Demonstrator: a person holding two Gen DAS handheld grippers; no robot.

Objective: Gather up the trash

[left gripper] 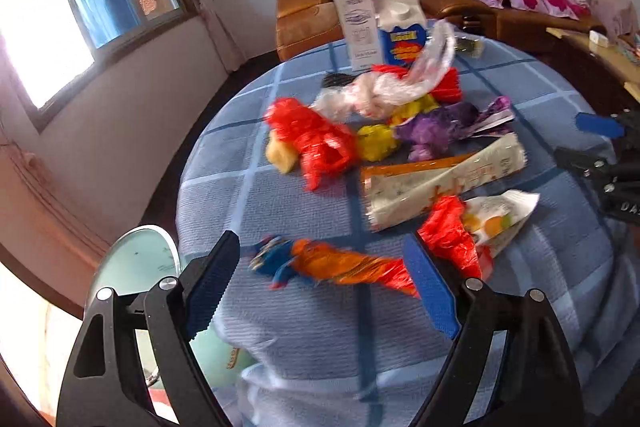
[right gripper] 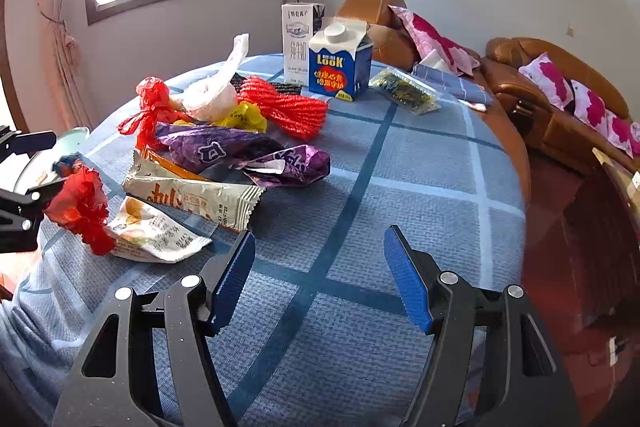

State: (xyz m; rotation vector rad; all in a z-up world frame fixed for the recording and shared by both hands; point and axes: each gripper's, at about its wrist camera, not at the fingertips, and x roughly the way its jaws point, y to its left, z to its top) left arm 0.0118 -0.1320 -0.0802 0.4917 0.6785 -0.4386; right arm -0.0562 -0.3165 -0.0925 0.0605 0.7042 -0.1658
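Your left gripper stands wide, straddling the orange-blue wrapper w/o pinching, ready to close. Right gripper hangs open, empty, over bare tablecloth; remaining trash pile sits mid-table

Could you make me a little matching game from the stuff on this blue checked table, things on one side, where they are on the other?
Things:
1. blue carton
2. purple wrapper
3. orange and blue wrapper
4. clear packet

Places:
A. between the open left tongs
B. upright at the far edge, beside the white carton
C. flat, right of the blue carton
D. mid-pile, crumpled

Pairs: 1-B, 2-D, 3-A, 4-C
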